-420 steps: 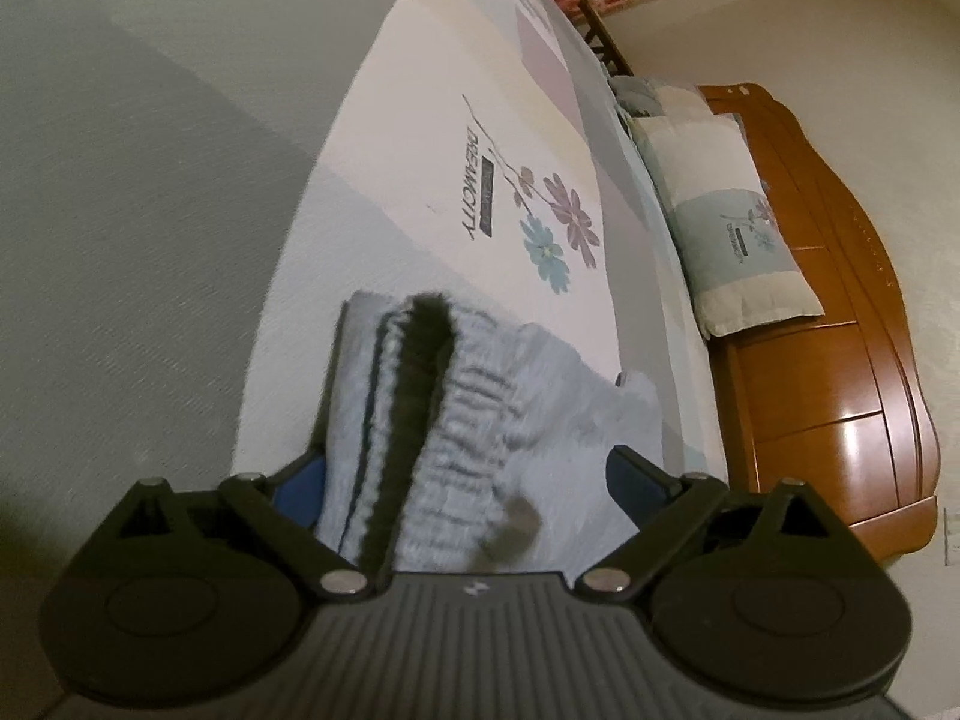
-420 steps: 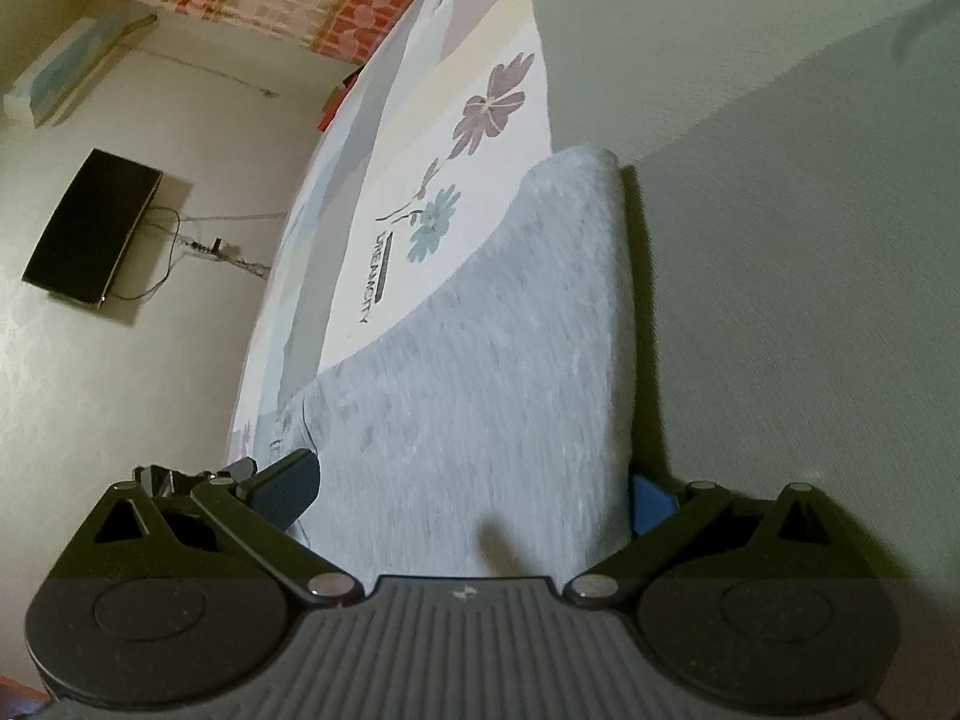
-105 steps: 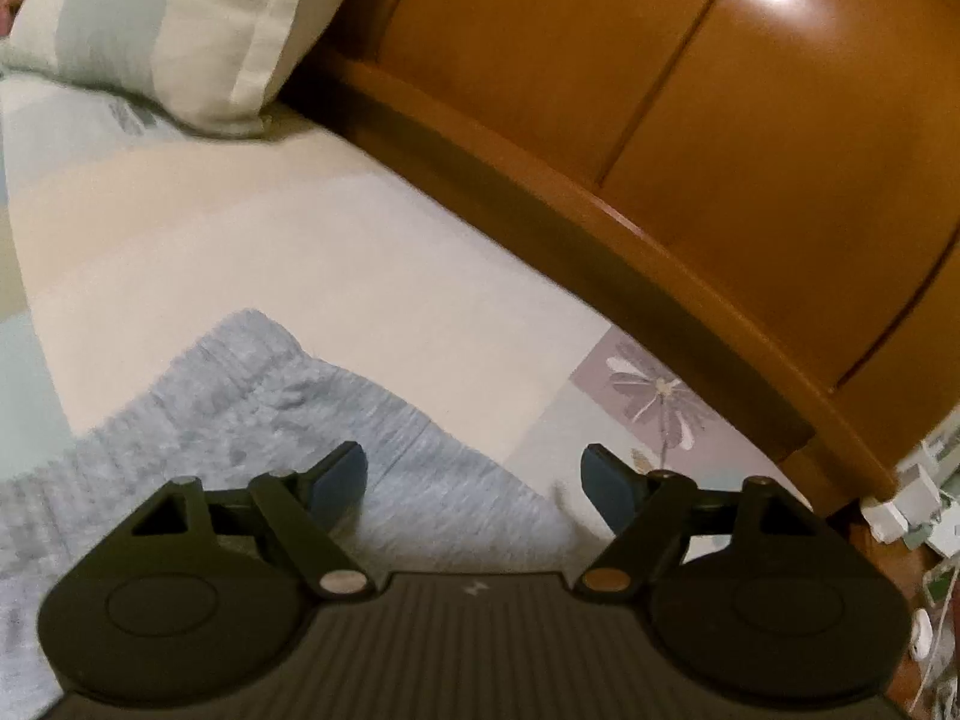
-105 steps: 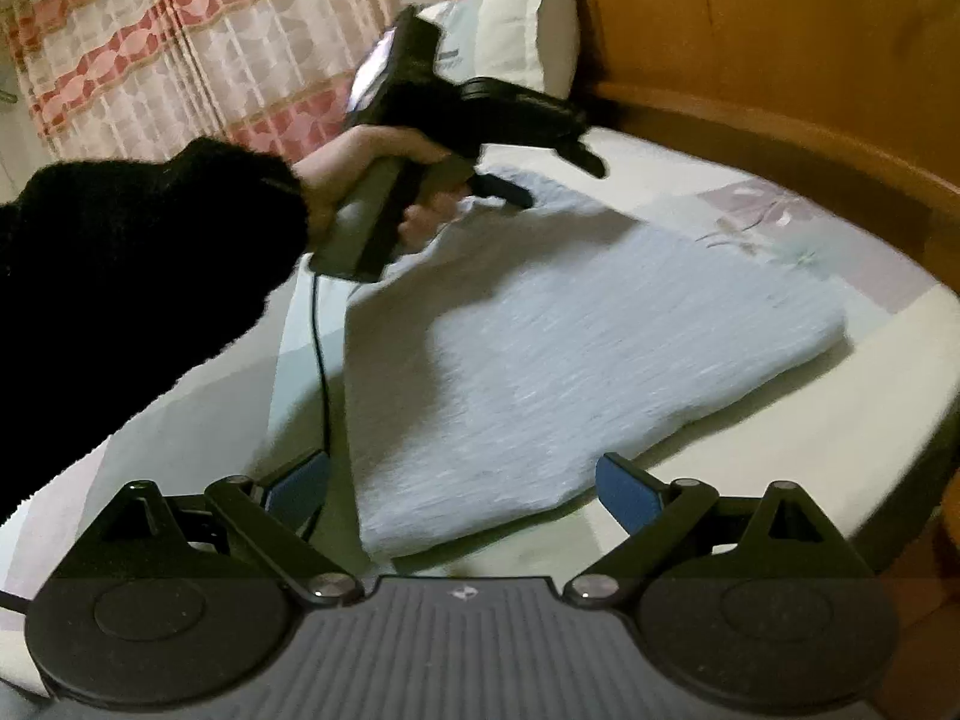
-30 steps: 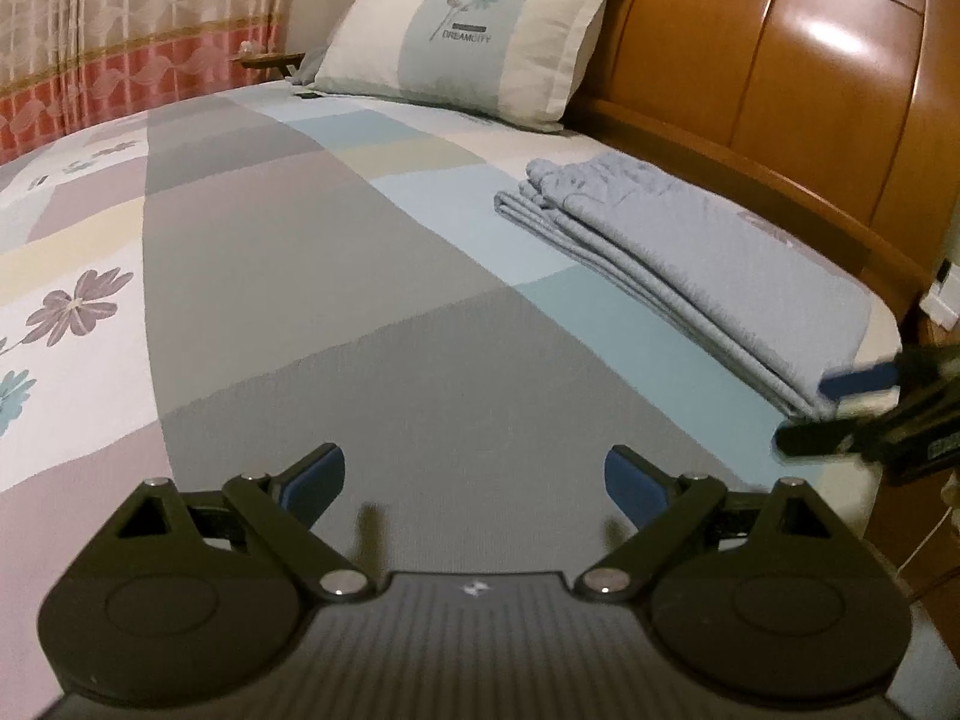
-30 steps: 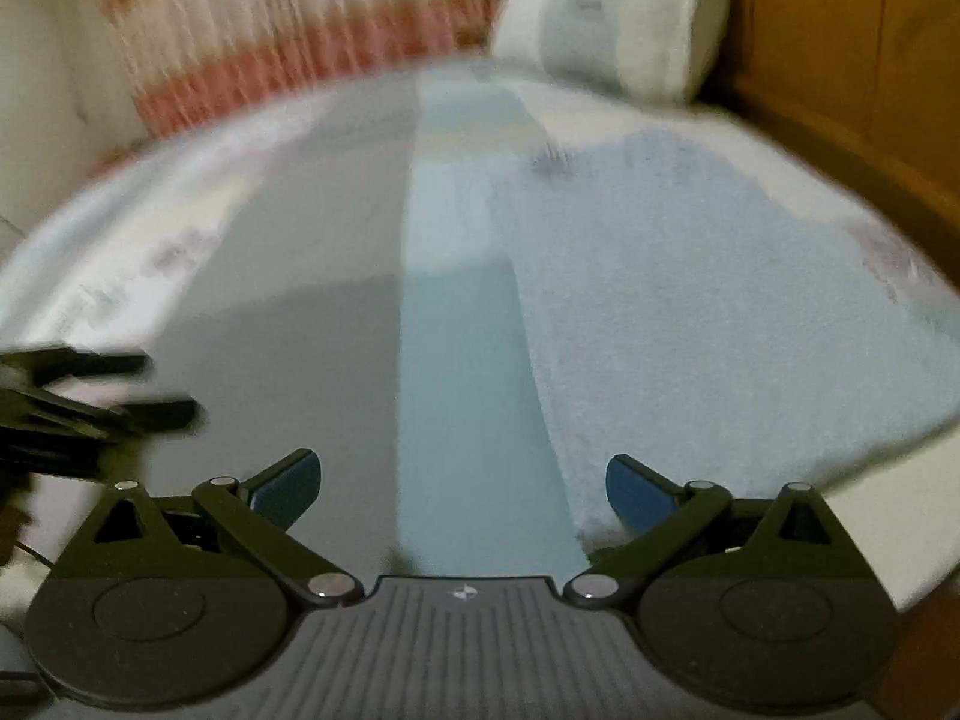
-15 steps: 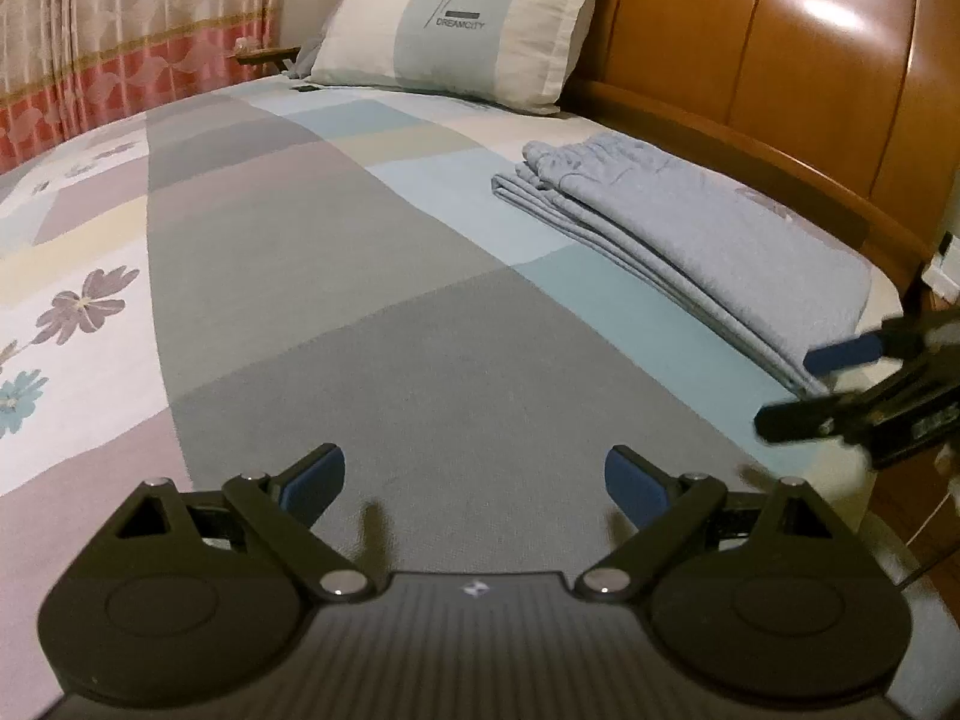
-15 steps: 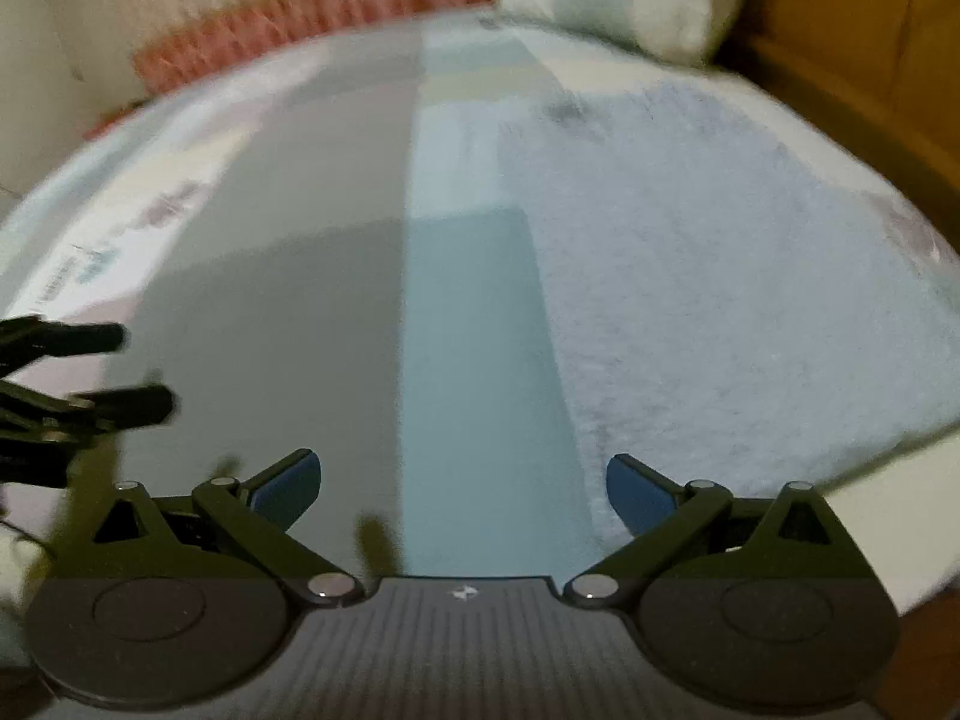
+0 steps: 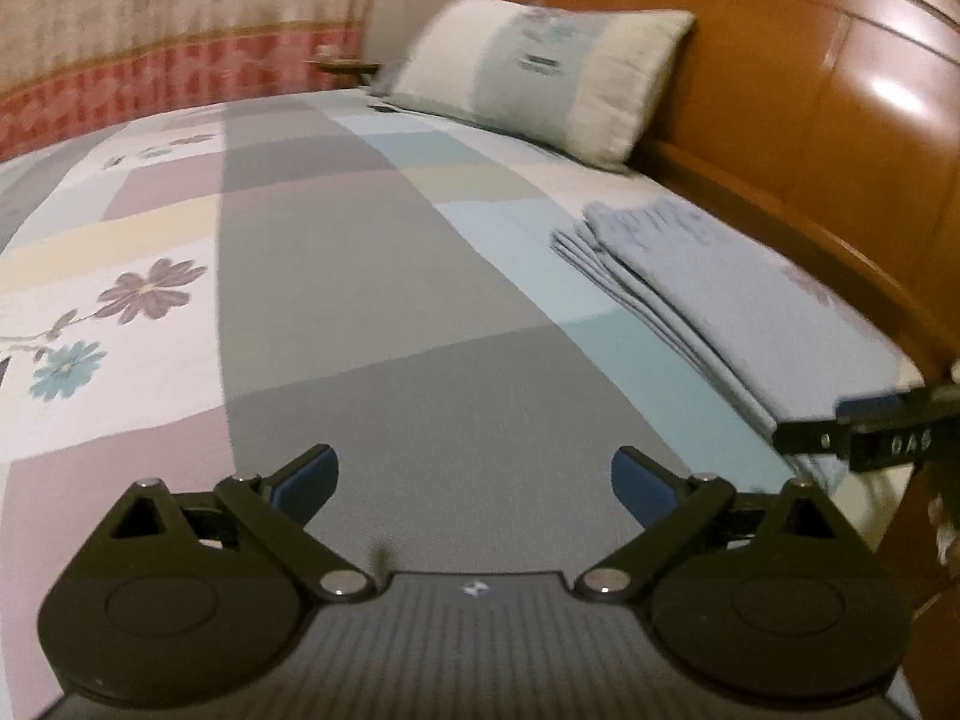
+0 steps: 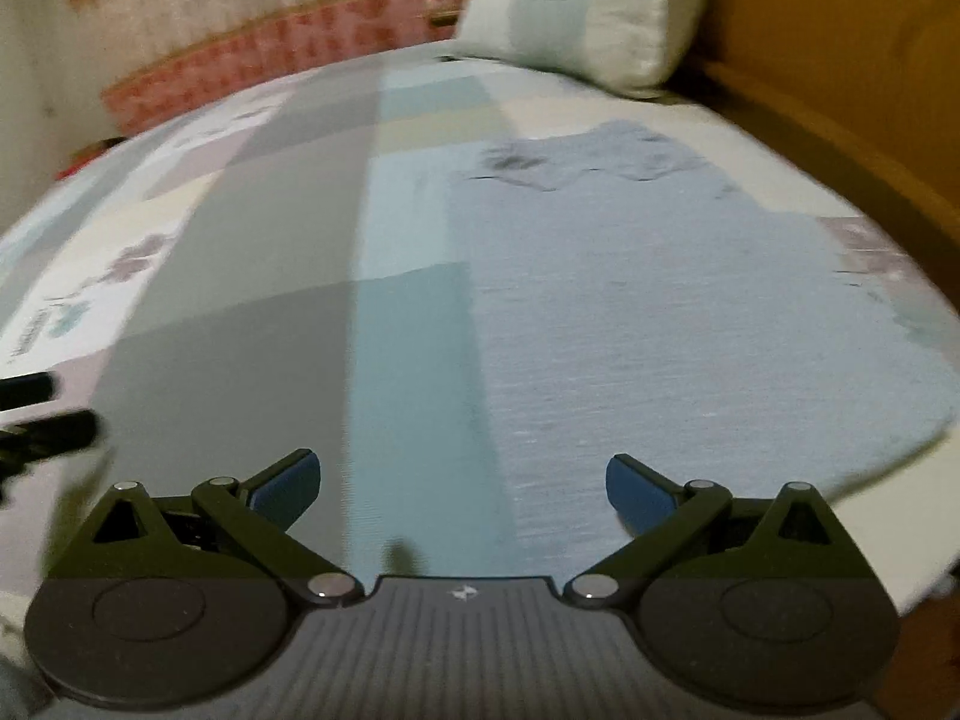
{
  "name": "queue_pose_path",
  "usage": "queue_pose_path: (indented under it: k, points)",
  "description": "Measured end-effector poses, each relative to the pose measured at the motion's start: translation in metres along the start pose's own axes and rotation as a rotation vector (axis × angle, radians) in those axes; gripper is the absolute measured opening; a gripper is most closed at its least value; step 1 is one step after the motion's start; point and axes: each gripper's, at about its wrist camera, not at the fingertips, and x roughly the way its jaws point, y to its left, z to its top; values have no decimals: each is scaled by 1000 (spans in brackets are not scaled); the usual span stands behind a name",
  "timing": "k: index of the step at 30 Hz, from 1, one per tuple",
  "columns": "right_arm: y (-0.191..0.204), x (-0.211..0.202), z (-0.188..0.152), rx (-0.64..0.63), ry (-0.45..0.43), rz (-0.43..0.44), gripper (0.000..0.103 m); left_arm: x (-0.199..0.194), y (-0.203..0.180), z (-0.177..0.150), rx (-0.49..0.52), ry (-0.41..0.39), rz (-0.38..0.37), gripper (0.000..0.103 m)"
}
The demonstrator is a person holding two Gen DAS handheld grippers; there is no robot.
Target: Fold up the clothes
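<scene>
**Fold looks finished; both grippers empty above the bed**

Since the light blue garment [image 9: 714,294] lies in a flat, squared stack with its layered edges showing, the folding seems essentially done, and I judge that only a final tidy or a move to a new item could remain; no other loose clothing shows in either view. From the left gripper [image 9: 474,474], whose jaws are spread wide with nothing between them, the stack sits ahead and well off to the right, beyond the right jaw. From the right gripper [image 10: 462,483], also spread and empty, the garment fills the space ahead from between the jaws out past the right one, though this view is blurred.

The bedspread [image 9: 336,276] is a patchwork of grey, pale blue, cream and mauve panels with printed flowers ahead and left of the left jaws. Far ahead, a pillow [image 9: 540,72] leans on the glossy wooden headboard [image 9: 840,90], and a red-patterned curtain [image 9: 150,60] hangs far ahead to the left.
</scene>
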Motion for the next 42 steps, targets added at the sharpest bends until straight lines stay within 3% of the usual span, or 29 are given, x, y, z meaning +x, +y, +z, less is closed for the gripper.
queue_pose_path:
  k: [2, 5, 8, 21, 29, 34, 42]
  points:
    - [-7, 5, -1, 25, 23, -22, 103, -5, -1, 4, 3, -4, 5, 98]
    - [-11, 3, -7, 55, 65, 12, 103, -14, -8, 7, 49, -18, 23, 98]
    - [-10, -19, -14, 61, 33, 56, 103, -21, -20, 8, 102, -20, 56, 98]
    - [-8, -94, -36, 70, -36, 5, 103, -54, -63, 6, 140, -22, 48, 98]
    - [-6, -127, -56, 61, -62, 7, 103, -72, -90, -2, 172, -10, 99, 98]
    - [0, -139, -61, 54, -74, -2, 103, -83, -97, -9, 156, 2, 46, 98]
    - [14, -150, -61, 26, -101, -14, 103, -99, -100, -18, 135, 8, 21, 98]
